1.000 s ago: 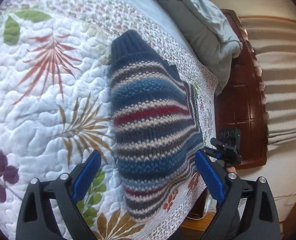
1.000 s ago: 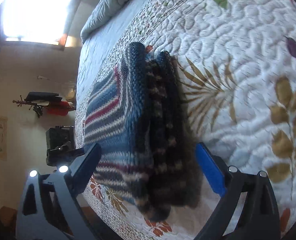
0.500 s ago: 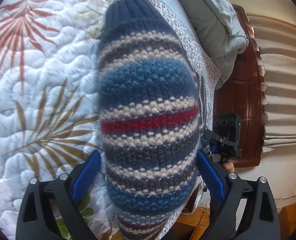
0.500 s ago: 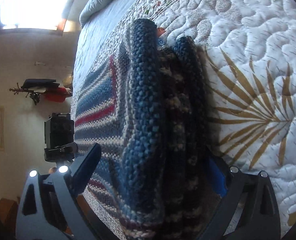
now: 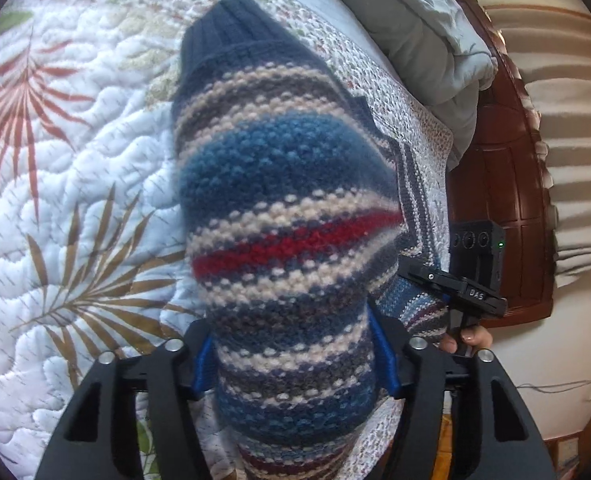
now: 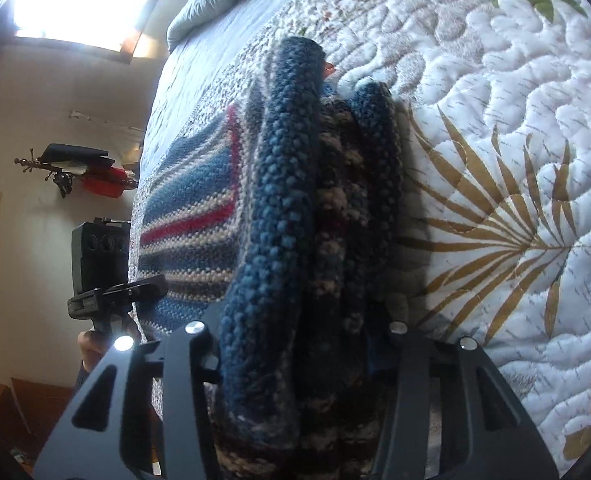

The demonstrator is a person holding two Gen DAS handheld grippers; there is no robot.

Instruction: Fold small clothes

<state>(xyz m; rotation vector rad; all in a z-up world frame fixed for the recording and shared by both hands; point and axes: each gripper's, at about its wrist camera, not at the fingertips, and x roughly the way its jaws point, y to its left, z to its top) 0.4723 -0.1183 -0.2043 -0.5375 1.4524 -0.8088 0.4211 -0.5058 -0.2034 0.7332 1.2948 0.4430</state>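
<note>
A folded knit sweater (image 5: 287,200) with blue, cream, grey and red stripes lies on a quilted bedspread (image 5: 55,200). My left gripper (image 5: 293,356) is shut on its near folded edge, blue pads pressing both sides. In the right wrist view the sweater (image 6: 291,200) shows as stacked folded layers, and my right gripper (image 6: 295,344) is shut on that thick stack. The right gripper also shows in the left wrist view (image 5: 471,272) at the bed's edge, and the left gripper shows in the right wrist view (image 6: 103,264).
A grey-blue duvet (image 5: 415,28) is bunched at the head of the bed by a dark wooden headboard (image 5: 503,200). The bed edge runs near the sweater. A bright window (image 6: 67,0) and a wall rack (image 6: 75,168) lie beyond the bed.
Both grippers moved in over the folded sweater and closed on it; they were open around it before.
</note>
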